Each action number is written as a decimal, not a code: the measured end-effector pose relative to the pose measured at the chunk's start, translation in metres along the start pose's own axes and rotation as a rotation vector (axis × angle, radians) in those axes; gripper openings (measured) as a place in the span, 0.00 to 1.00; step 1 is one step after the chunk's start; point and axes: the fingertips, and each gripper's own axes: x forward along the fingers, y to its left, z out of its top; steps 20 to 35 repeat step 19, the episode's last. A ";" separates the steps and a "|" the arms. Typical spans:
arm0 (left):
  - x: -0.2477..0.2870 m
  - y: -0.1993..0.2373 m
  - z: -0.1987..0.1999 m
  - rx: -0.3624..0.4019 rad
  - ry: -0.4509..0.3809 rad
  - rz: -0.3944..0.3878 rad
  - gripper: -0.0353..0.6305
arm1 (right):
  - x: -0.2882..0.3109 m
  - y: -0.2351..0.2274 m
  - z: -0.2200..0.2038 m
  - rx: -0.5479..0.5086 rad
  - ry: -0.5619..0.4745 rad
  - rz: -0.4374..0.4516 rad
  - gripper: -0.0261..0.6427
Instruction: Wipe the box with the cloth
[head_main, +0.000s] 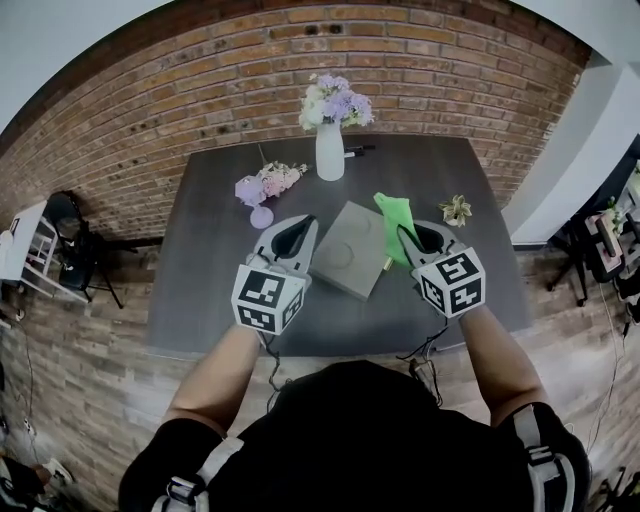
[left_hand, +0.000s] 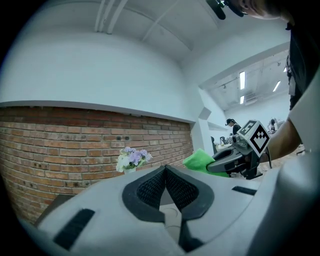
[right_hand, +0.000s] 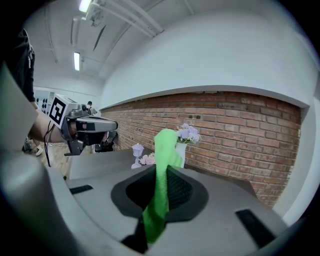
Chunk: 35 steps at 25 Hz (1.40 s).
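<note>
1. Looking down, we've got the dark table (head_main: 200, 290) running back to the brick wall, with its left side and front strip bare.
2. At its middle lies the grey box (head_main: 345, 262), flat and turned cornerwise, with both grippers flanking it.
3. We've got the left gripper (head_main: 302, 228) just beside the box's left edge. In its own view the fingertips (left_hand: 165, 169) meet with nothing between them.
4. We've got the right gripper (head_main: 408, 238) off the box's right edge, with its jaws clamped on the green cloth (head_main: 394, 215).
5. In the right gripper view the cloth (right_hand: 165, 150) stands up past the jaw tips and trails down between them. We can't tell whether it touches the box.
6. Behind the box, near the far edge, a white vase (head_main: 330, 150) of pale flowers stands upright.
7. A pink bouquet (head_main: 270, 182) lies left of the vase.
8. A small dried flower (head_main: 456, 210) sits to the right, near the table's right edge.
</note>
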 end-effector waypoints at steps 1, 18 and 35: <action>-0.001 0.000 -0.001 -0.001 0.001 -0.001 0.07 | -0.001 0.000 0.000 -0.006 0.005 0.000 0.10; -0.001 0.000 -0.002 0.006 0.010 -0.012 0.07 | -0.005 -0.009 -0.004 -0.023 0.028 -0.012 0.10; -0.001 0.001 -0.002 0.007 0.011 -0.013 0.07 | -0.005 -0.010 -0.003 -0.020 0.028 -0.012 0.10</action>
